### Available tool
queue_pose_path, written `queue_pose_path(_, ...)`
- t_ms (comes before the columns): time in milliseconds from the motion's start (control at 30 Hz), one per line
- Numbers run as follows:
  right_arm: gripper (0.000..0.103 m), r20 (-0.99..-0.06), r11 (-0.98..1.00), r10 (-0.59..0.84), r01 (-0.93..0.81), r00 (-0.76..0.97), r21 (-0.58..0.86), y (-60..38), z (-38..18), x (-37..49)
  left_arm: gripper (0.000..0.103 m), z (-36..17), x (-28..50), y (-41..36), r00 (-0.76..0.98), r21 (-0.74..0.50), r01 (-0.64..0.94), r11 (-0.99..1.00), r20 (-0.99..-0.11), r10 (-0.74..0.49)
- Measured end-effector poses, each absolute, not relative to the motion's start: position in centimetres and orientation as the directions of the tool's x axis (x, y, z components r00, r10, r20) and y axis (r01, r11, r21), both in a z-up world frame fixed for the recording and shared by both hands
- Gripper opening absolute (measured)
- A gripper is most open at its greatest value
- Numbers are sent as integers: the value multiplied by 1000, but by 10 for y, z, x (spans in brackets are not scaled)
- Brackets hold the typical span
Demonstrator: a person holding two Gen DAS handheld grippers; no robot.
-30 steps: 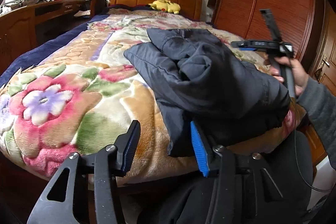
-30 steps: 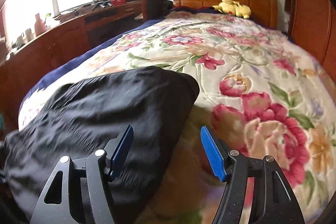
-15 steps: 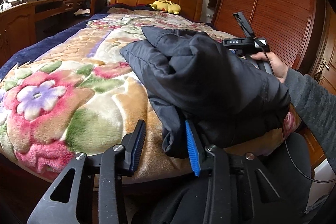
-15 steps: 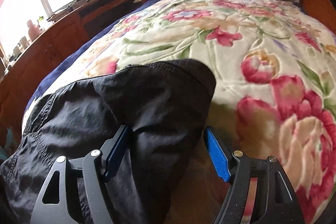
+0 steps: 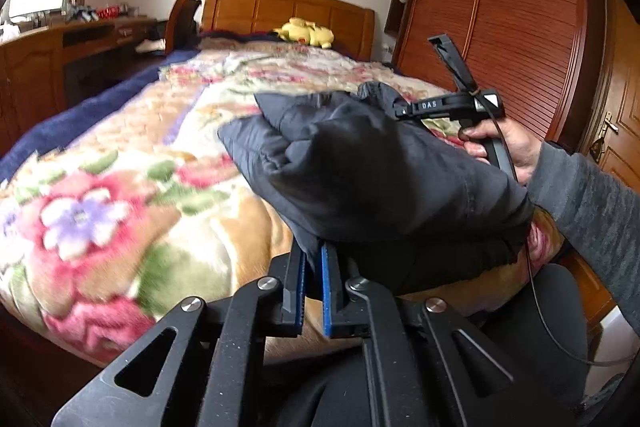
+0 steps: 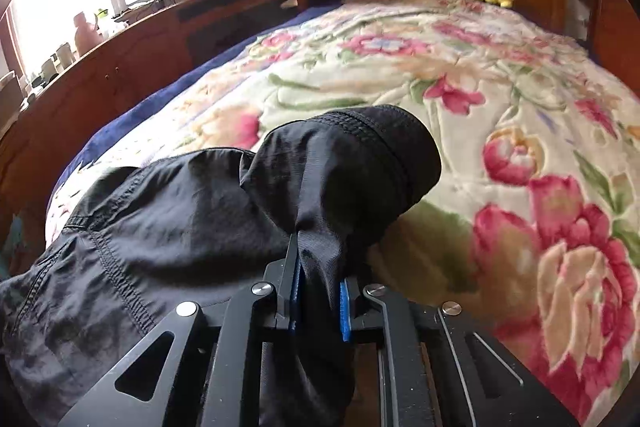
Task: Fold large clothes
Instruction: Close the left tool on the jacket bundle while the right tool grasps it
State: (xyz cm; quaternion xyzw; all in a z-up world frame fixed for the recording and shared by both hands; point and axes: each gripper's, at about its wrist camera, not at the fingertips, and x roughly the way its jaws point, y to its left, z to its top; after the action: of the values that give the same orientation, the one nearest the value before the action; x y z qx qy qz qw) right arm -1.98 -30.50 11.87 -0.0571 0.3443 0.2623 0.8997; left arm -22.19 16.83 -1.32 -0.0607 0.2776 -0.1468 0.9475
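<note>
A black padded jacket lies bunched at the near right corner of the bed, on a floral blanket. My left gripper is shut on the jacket's near lower edge. My right gripper is shut on a fold of the jacket near its cuffed end; it also shows in the left wrist view, held by a hand at the jacket's far right side. The jacket's underside is hidden.
A wooden headboard and a yellow plush toy are at the bed's far end. A wooden desk runs along the left. A wardrobe and a door stand at the right.
Both grippers have moved in and closed on the jacket. The left jaws shut on its near edge, the right jaws on a fold by the cuffed end. The jacket is bunched higher.
</note>
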Motion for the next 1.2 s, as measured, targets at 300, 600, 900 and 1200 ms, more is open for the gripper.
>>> queue_pose_path(300, 13, -609, 845, 418, -535, 674, -13, -258, 137, -35, 6, -9, -206, 228, 859, -203, 184, 962, -443, -257)
queue_pose_path(600, 13, -605, 799, 420, -592, 676, -107, -171, 152, -27, 6, -10, -189, 303, 902, -202, 86, 976, -401, -162)
queue_pose_path(900, 13, -600, 702, 472, -687, 647, -188, -38, 153, 0, 6, -14, -181, 407, 918, -169, -113, 979, -395, 38)
queue_pose_path(1200, 13, -580, 629, 551, -755, 600, -183, 54, 146, 29, 6, -17, -189, 469, 898, -140, -273, 952, -392, 200)
